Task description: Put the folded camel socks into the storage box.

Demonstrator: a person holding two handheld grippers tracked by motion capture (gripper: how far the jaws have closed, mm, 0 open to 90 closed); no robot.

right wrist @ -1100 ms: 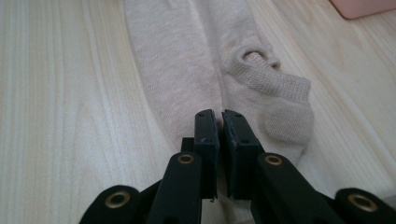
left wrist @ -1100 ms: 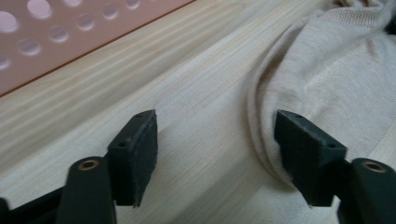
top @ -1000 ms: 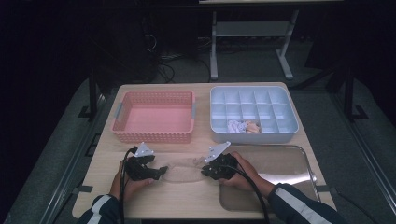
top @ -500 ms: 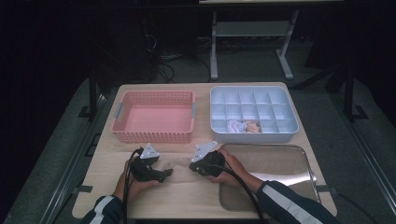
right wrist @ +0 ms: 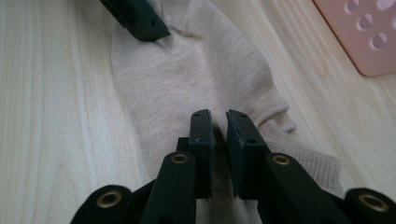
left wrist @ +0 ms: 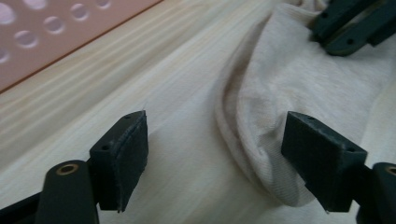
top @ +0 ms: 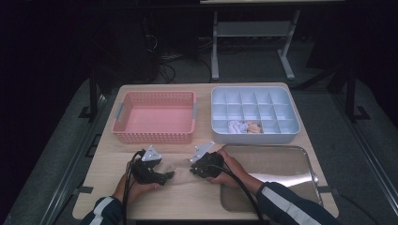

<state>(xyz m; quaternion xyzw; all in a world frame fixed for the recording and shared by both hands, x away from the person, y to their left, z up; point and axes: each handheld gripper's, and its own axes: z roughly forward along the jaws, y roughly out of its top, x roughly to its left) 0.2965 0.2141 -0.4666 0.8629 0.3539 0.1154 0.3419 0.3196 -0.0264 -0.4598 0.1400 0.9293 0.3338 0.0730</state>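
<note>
Soft beige knit sock (right wrist: 196,79) on pale wood table (right wrist: 56,116); right gripper (right wrist: 219,128) pinches it, left gripper (left wrist: 215,154) wide open w/ one jaw touching it.

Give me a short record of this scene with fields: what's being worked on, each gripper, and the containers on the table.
item: beige sock lying flat on the wooden table
left gripper: jaws open, one end of the sock between them
right gripper: jaws closed on the sock's other end
containers: pink basket, blue divided tray with small items in it, metal tray
</note>
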